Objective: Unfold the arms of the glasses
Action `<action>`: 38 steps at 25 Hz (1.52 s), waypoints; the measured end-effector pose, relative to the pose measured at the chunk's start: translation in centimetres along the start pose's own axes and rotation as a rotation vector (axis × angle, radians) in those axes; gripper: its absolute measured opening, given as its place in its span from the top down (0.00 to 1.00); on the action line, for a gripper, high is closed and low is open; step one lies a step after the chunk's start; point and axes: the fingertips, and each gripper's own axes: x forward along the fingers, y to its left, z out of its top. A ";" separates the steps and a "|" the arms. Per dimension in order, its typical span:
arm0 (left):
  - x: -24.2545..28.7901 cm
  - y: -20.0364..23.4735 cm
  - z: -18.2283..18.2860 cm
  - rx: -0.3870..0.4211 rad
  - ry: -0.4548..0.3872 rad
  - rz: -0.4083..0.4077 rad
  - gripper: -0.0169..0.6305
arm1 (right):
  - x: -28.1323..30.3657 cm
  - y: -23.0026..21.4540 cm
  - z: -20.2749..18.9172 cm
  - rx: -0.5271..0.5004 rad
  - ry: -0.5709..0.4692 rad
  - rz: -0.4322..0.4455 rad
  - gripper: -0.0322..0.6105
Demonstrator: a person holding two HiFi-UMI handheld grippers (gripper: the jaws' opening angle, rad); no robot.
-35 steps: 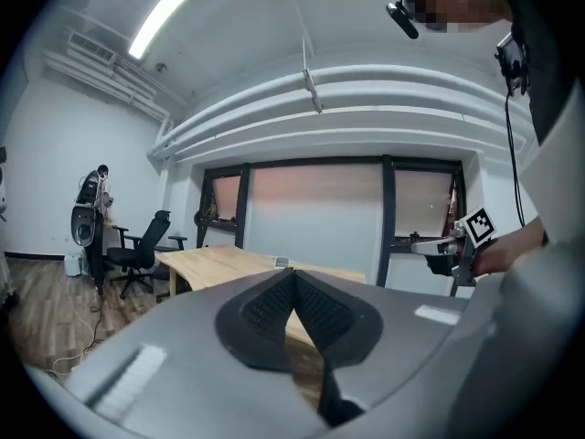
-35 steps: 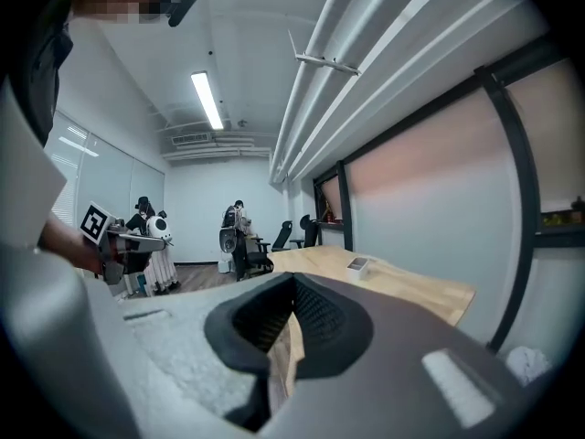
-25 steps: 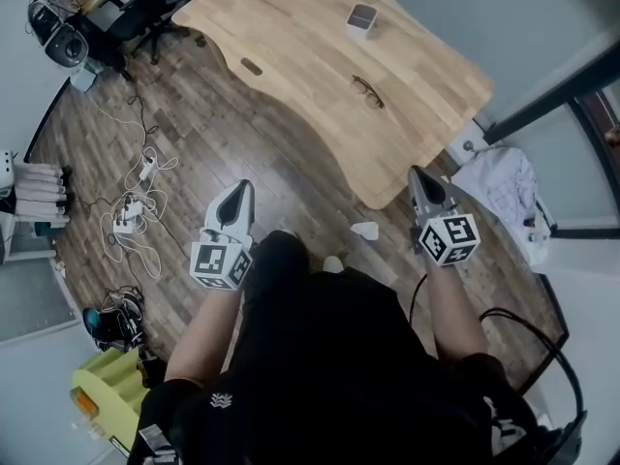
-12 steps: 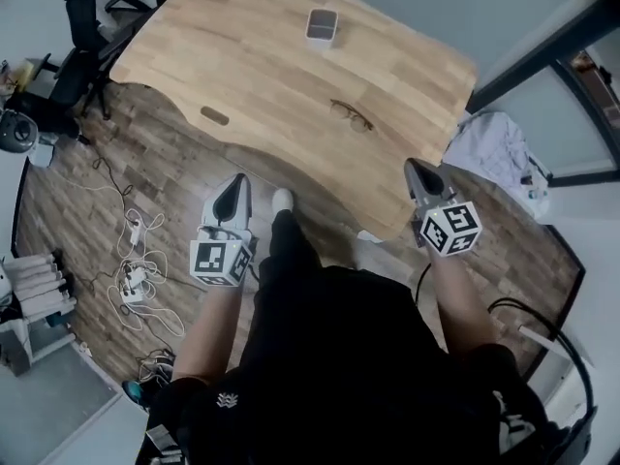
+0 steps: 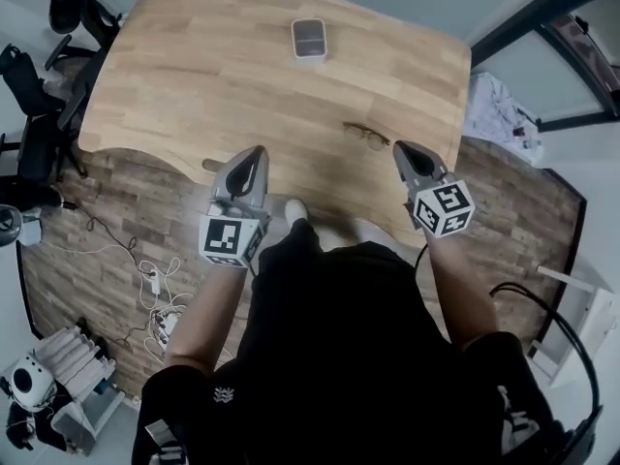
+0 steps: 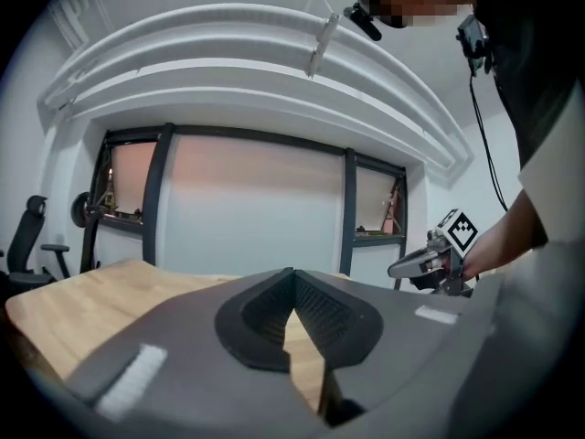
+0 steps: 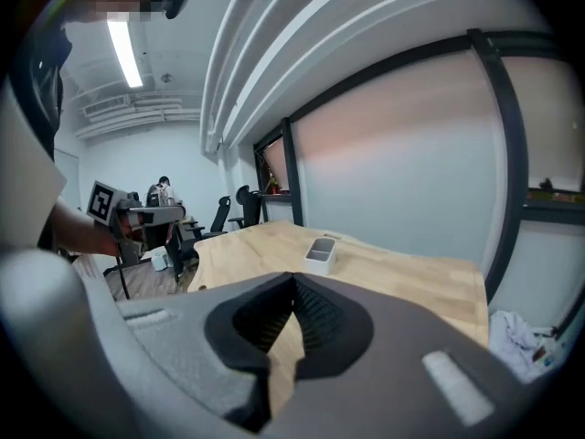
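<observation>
The glasses [image 5: 366,136] are laid near the front edge of the table [image 5: 194,85], at 10 o'clock from the right tongs [image 5: 399,148], within easy reach. The right tongs and the left tongs [image 5: 254,153] are held pressed together and empty, as nothing is gripped yet.

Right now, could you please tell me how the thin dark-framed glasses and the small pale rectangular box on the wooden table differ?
The thin dark-framed glasses lie near the front edge of the light wooden table, close to the right hand-held gripper; the small pale rectangular box sits farther back. The glasses are a slight wire outline; the box is bulky and blocky. Both rest on that table, untouched.
</observation>
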 end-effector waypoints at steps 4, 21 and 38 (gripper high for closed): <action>3.1 2.7 0.6 0.006 0.016 -0.080 0.97 | 3.0 -0.3 0.7 0.006 0.018 -0.059 0.95; 14.1 -0.6 -3.7 0.010 0.100 -0.191 0.97 | 8.9 -3.7 -3.5 0.004 0.102 0.012 0.95; 17.9 0.1 -12.8 0.019 0.217 -0.156 0.97 | 15.2 -4.4 -13.4 -0.346 0.369 0.240 0.81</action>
